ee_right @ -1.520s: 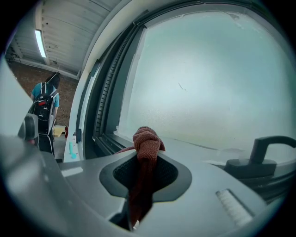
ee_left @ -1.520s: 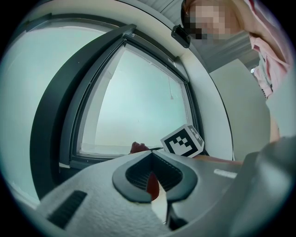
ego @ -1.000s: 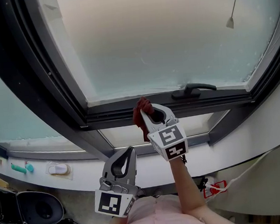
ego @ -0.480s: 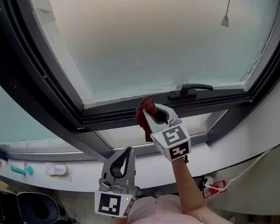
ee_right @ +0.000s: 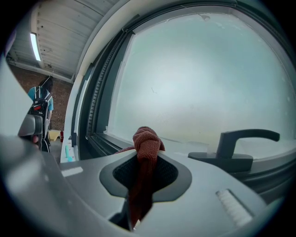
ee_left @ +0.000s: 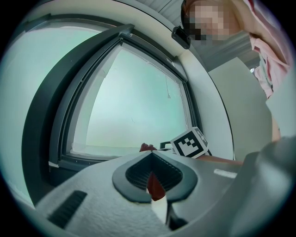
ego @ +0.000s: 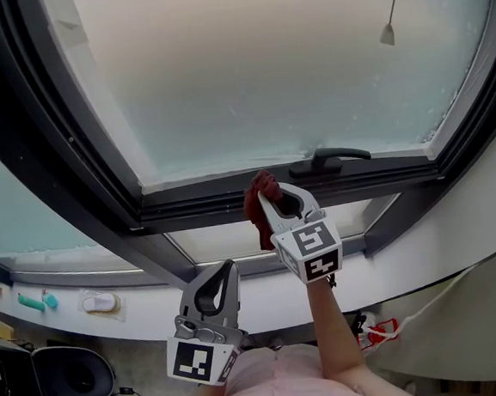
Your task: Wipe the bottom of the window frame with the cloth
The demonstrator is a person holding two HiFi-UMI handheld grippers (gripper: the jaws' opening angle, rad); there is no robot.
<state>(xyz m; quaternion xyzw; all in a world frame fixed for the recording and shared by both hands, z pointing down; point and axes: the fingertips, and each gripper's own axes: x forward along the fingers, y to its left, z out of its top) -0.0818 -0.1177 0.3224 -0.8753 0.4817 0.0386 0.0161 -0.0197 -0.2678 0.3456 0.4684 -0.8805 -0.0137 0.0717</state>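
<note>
My right gripper is shut on a dark red cloth, whose bunched end sticks out past the jaw tips. The cloth presses against the dark bottom rail of the window frame, just left of the black window handle. In the right gripper view the handle stands to the right of the cloth. My left gripper hangs lower, below the sill, shut with nothing in it. In the left gripper view the red cloth and the right gripper's marker cube show ahead.
A frosted pane fills the frame, with a blind-cord pull hanging at the upper right. A white sill runs below, bearing small teal and white objects. A dark round bin sits at the lower left.
My right gripper has slid the cloth a little to the right along the bottom rail, towards the handle. The left gripper has stayed where it was.
</note>
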